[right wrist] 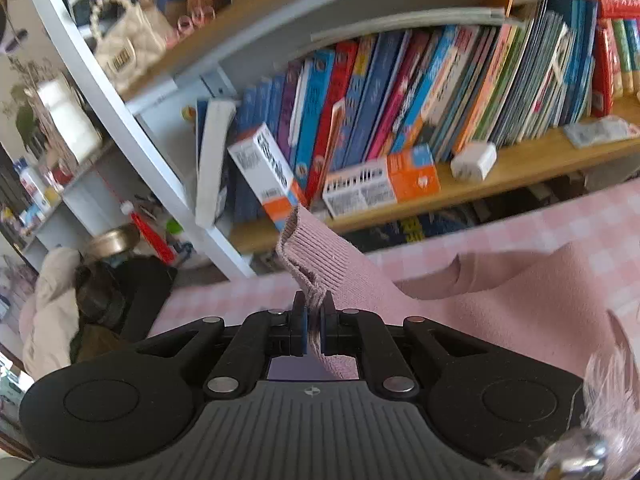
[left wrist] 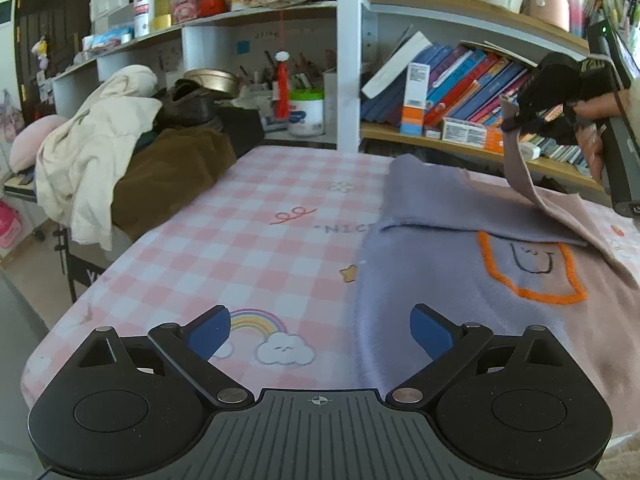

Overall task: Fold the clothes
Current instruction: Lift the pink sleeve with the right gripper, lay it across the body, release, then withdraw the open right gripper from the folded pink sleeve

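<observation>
A mauve-pink sweater [left wrist: 500, 276] with an orange embroidered outline and a smiley lies on the pink checked table [left wrist: 240, 248], right of centre. One sleeve is folded across its top. My left gripper [left wrist: 320, 334] is open and empty, low over the table at the sweater's left edge. My right gripper [right wrist: 314, 330] is shut on the ribbed cuff [right wrist: 316, 264] of the other sleeve and holds it lifted above the table; it shows in the left wrist view [left wrist: 516, 122] at the upper right, with the sleeve hanging down to the sweater.
A pile of cream and brown clothes [left wrist: 132, 160] sits at the table's far left corner. A bookshelf [left wrist: 460, 92] full of books and boxes stands right behind the table. The checked cloth [right wrist: 580, 216] runs on to the right of the sweater.
</observation>
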Tool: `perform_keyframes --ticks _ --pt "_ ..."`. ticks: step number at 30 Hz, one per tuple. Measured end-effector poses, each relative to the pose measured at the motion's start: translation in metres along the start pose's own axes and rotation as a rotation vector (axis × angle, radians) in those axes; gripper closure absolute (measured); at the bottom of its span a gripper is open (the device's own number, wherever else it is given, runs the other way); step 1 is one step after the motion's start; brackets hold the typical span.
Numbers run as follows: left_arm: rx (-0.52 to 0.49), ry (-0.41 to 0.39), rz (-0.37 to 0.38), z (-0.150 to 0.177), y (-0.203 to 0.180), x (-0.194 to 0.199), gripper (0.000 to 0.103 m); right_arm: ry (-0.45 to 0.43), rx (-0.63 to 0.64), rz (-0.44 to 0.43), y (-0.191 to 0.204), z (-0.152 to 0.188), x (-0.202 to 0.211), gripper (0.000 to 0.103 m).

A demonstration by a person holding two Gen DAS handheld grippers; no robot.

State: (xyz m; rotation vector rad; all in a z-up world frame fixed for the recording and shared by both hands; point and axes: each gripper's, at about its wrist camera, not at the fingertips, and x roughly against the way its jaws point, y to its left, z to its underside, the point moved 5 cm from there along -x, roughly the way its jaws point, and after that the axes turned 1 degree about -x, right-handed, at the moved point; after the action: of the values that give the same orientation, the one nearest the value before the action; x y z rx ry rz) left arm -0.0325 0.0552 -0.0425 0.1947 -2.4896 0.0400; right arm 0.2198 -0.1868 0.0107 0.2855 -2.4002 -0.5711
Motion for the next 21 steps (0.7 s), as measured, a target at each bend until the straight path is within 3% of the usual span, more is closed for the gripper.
perform_keyframes --ticks 13,16,18,21 --pt "-0.005 0.014 -0.006 0.001 0.007 -0.003 0.005 0.089 0.003 0.023 0.005 0.024 -0.027 0.096" --pt "-0.012 0.011 0.000 0.001 0.005 -0.003 0.005 0.104 0.016 -0.001 0.008 0.027 -0.028 0.084" --pt "-0.015 0.008 0.002 0.000 0.004 -0.002 0.005 0.096 0.029 -0.033 0.012 0.027 -0.024 0.060" --pt "-0.014 0.004 0.004 -0.001 0.004 -0.001 0.005 0.086 0.046 -0.048 0.015 0.028 -0.017 0.058"
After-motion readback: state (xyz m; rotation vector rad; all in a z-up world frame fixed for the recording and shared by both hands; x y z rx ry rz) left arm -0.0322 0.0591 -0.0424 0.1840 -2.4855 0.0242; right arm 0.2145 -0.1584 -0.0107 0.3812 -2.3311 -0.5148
